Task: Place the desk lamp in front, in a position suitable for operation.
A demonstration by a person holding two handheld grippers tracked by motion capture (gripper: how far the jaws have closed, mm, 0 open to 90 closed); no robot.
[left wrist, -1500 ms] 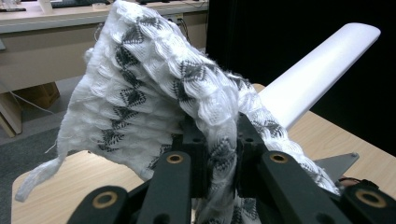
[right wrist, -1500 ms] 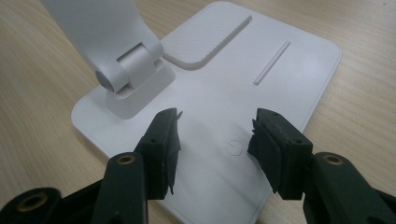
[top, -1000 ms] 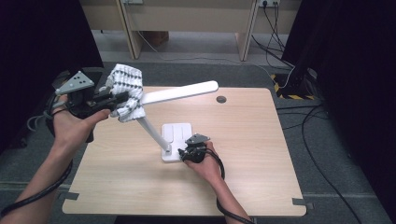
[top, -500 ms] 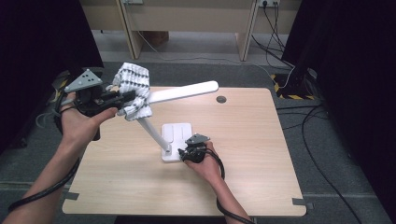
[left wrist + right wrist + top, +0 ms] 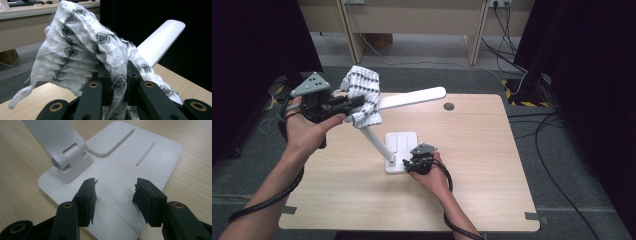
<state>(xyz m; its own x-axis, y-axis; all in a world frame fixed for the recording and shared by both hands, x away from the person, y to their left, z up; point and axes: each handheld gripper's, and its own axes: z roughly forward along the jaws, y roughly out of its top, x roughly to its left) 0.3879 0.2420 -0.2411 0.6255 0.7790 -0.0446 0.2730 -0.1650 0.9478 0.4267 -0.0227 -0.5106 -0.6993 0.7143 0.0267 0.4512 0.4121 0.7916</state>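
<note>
Light wooden table (image 5: pixel 492 165) on grey carpet (image 5: pixel 557 125), black curtains (image 5: pixel 582 50) at both sides, pale wooden desk (image 5: pixel 412 15) behind, black cables (image 5: pixel 512 30) trailing across the floor.

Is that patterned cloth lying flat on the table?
No, the left gripper holds the cloth up in the air beside the white lamp.

In the high view the patterned cloth (image 5: pixel 363 96) covers the near end of the lamp head (image 5: pixel 412 98) and its joint with the stem. The left gripper (image 5: pixel 119 75) hides its pads inside the fabric folds (its own view cuts the cloth's hanging end at the bottom edge). The right gripper view crops the lamp stem (image 5: pixel 52 137) at the top.
</note>
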